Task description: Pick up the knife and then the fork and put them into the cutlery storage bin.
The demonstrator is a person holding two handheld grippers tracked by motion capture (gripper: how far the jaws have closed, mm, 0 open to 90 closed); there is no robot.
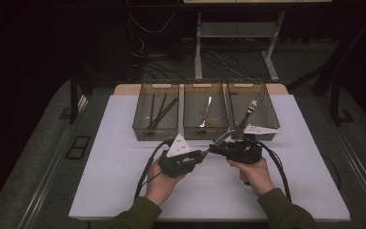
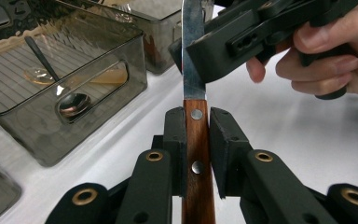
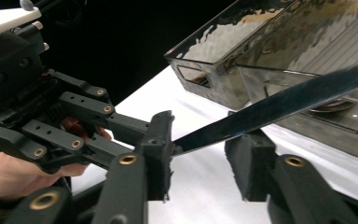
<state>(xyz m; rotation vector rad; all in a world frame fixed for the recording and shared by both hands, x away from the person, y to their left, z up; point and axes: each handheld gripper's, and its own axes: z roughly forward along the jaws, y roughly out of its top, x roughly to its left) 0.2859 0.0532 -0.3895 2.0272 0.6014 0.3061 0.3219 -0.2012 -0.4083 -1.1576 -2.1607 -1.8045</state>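
Handover of a table knife (image 2: pixel 196 140) in progress above the white table (image 1: pixel 124 191), just in front of three smoked-plastic bins.

Left gripper (image 2: pixel 197 135): fingers (image 2: pixel 175 140) clamped on the knife's riveted wooden handle, blade pointing away toward the other hand. Grip looks square and firm.

Right gripper (image 3: pixel 205 154): fingers (image 3: pixel 161 154) part-way apart with the steel blade (image 3: pixel 279 105) running between them. One finger appears to touch the blade; the far one stands apart from it, so no clamp yet.

Middle bin (image 1: pixel 205 112) holds a spoon (image 1: pixel 206 112), right bin (image 1: pixel 253 109) a fork (image 1: pixel 250 109), left bin (image 1: pixel 156 110) dark chopsticks (image 1: pixel 159 110).

Risks, as judged from here:
- Blade is thin, smooth and lies at a slant across the right fingers; closing on it may let it twist or slide rather than seat flat.
- If the left gripper lets go before the right has a true clamp, the knife drops to the table.
- Both clamped and the hands pulling apart could lever the blade.
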